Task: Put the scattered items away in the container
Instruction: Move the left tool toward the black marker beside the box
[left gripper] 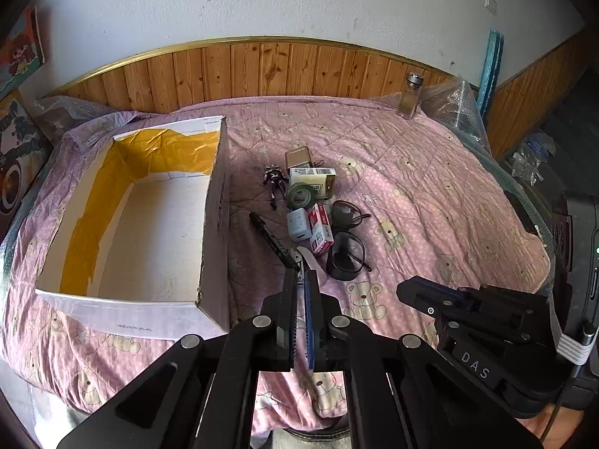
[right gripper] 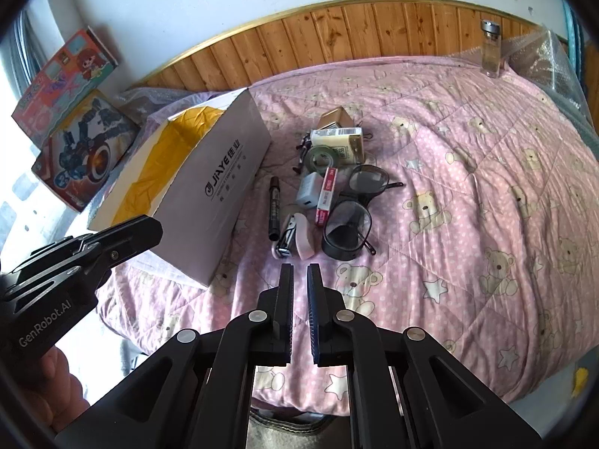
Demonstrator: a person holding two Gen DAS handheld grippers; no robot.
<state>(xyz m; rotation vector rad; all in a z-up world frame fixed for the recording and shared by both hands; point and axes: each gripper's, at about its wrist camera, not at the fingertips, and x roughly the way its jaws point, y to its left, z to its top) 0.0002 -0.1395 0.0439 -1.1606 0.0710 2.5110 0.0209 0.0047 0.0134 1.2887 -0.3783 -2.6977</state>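
Note:
An open white cardboard box (left gripper: 215,202) with yellow lining stands empty on the pink bear quilt, left of a pile of small items. In the pile lie a black marker (left gripper: 271,239), a pink stapler (right gripper: 299,237), two pairs of glasses (left gripper: 346,256), a grey charger (left gripper: 298,224), a red-and-white packet (right gripper: 327,196), a tape roll (left gripper: 299,195), a cream carton (right gripper: 338,138) and a toy figure (left gripper: 275,179). My left gripper (left gripper: 300,275) hovers shut just short of the stapler, holding nothing. My right gripper (right gripper: 300,267) hangs beside it with only a slit between its fingers, also holding nothing.
A glass jar (right gripper: 492,48) stands at the quilt's far right corner beside bubble wrap (left gripper: 456,104). Toy boxes (right gripper: 75,131) lean against the wall left of the box. Wood panelling backs the bed. The right half of the quilt (right gripper: 468,205) is bare.

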